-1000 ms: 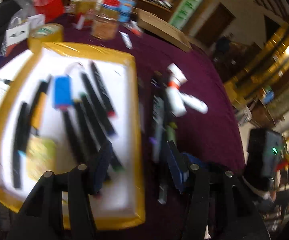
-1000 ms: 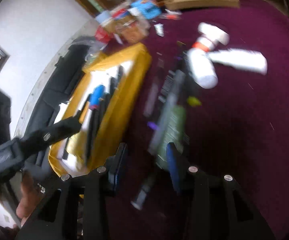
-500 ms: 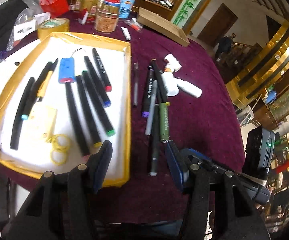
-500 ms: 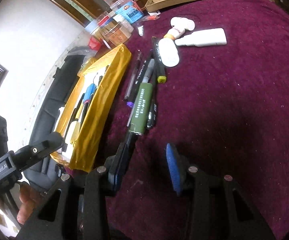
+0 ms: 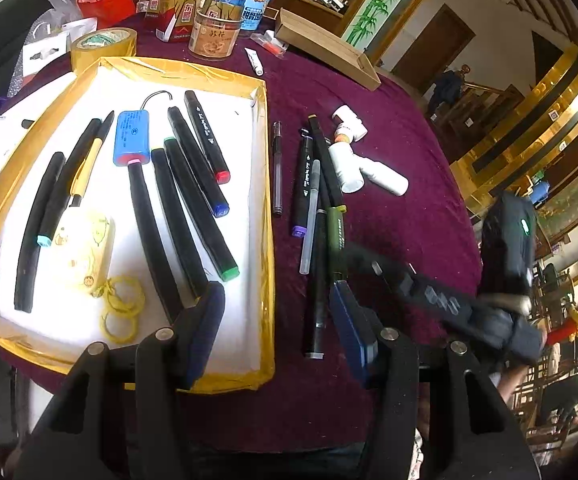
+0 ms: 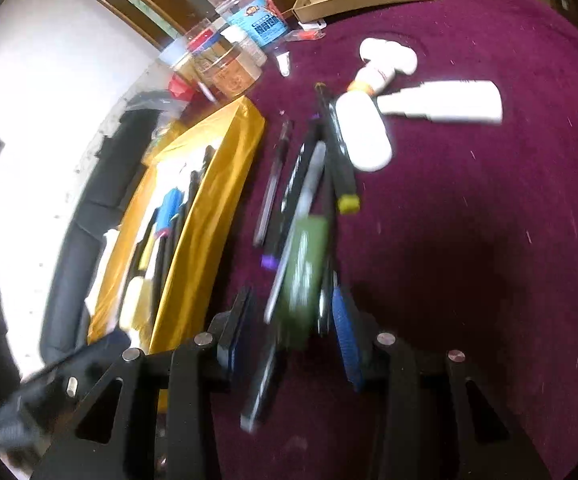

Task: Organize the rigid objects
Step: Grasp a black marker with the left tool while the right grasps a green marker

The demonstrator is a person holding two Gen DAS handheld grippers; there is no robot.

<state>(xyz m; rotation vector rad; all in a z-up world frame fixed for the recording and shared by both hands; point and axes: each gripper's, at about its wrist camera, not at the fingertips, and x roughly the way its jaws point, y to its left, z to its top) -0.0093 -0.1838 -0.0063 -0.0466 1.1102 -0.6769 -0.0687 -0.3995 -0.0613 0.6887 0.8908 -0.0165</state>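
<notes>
A gold-rimmed white tray [image 5: 263, 208] holds several black markers, a blue battery pack [image 5: 132, 138] and a yellow case [image 5: 83, 254]. Loose pens lie on the maroon cloth beside it, among them a green marker [image 5: 337, 240] [image 6: 303, 276]. My left gripper [image 5: 277, 328] is open and empty, low over the tray's near right corner. My right gripper [image 6: 289, 320] is open, its fingers on either side of the green marker and the pens next to it. It also shows in the left wrist view [image 5: 441, 300], reaching in from the right.
White bottles [image 5: 345, 160] [image 6: 363, 132] lie beyond the pens. Jars [image 5: 213, 32], a red box, a tape roll [image 5: 103, 46] and a long cardboard box [image 5: 325, 48] stand at the table's far side. The tray's gold wall [image 6: 205, 232] is left of my right gripper.
My right gripper has moved forward so that the green marker now lies between its open fingers. My left gripper has held roughly still over the tray's corner.
</notes>
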